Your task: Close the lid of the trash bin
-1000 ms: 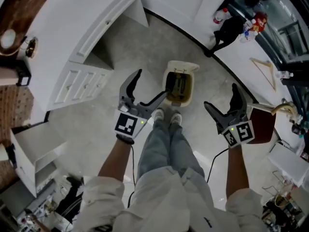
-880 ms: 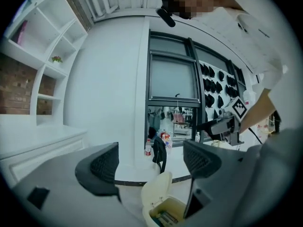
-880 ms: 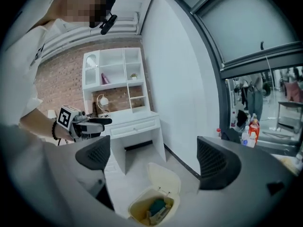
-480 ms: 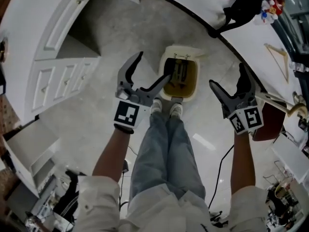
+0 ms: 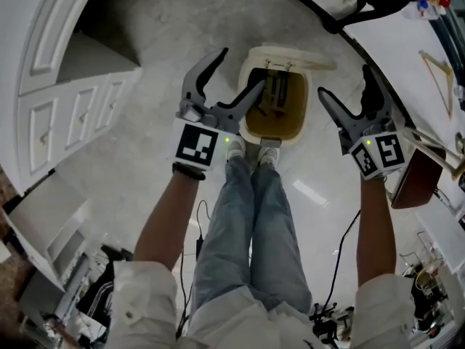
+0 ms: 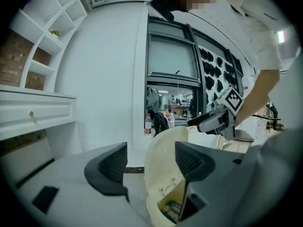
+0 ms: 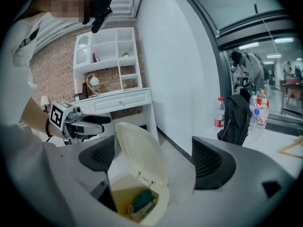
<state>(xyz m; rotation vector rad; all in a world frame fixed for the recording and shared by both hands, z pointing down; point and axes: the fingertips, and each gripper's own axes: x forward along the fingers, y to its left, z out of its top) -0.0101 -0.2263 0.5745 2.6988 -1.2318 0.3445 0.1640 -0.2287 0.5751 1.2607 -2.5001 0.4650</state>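
Marble floor (image 5: 167, 42), both fingers (image 5: 205, 71) wide, narrowing, empty

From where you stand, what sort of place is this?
Probably a home-style room set up inside a larger building: white drawers, shelves on a brick wall, a trash bin, and a glass wall.

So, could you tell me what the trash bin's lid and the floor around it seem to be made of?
Trash bin lid: likely moulded plastic, cream, smooth and matte, thin and curved, with small fittings on its inner face.
Floor: probably polished stone or stone-look tile, grey and mottled, with a bright glare patch; which one, I cannot tell.
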